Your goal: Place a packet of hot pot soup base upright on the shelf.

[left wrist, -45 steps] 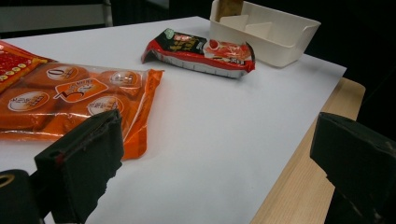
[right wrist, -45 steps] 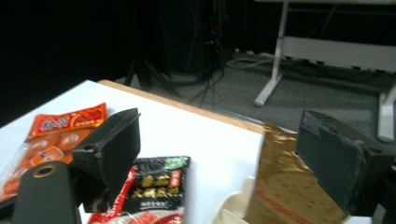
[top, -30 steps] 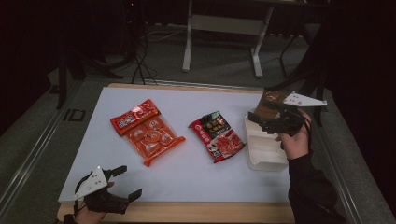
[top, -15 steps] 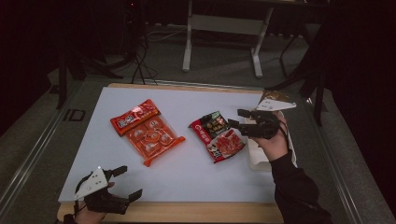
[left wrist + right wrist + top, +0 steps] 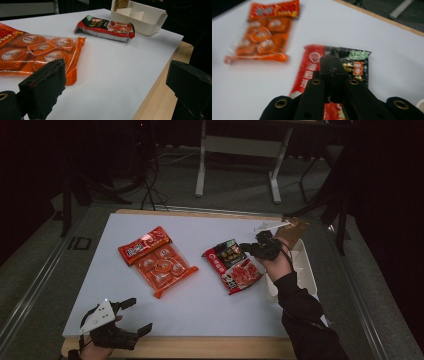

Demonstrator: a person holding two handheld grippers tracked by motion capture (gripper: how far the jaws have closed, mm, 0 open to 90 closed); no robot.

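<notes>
Two grippers in play: the right gripper [image 5: 248, 248] has come off the white bin [image 5: 303, 270] and down over the red-and-black snack packet [image 5: 234, 265] mid-table, its jaws just closed flat together with nothing between them. It's likely lining up to nudge or pick that packet. The left gripper [image 5: 131, 316] waits at the near edge, jaws wide apart, near the orange packet [image 5: 157, 258].

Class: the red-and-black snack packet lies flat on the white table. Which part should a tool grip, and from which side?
Probably the flat sealed end of the red-and-black snack packet nearest the white plastic bin. Come from that side, low: that thin edge fits between jaws, while the filled middle bulges.
</notes>
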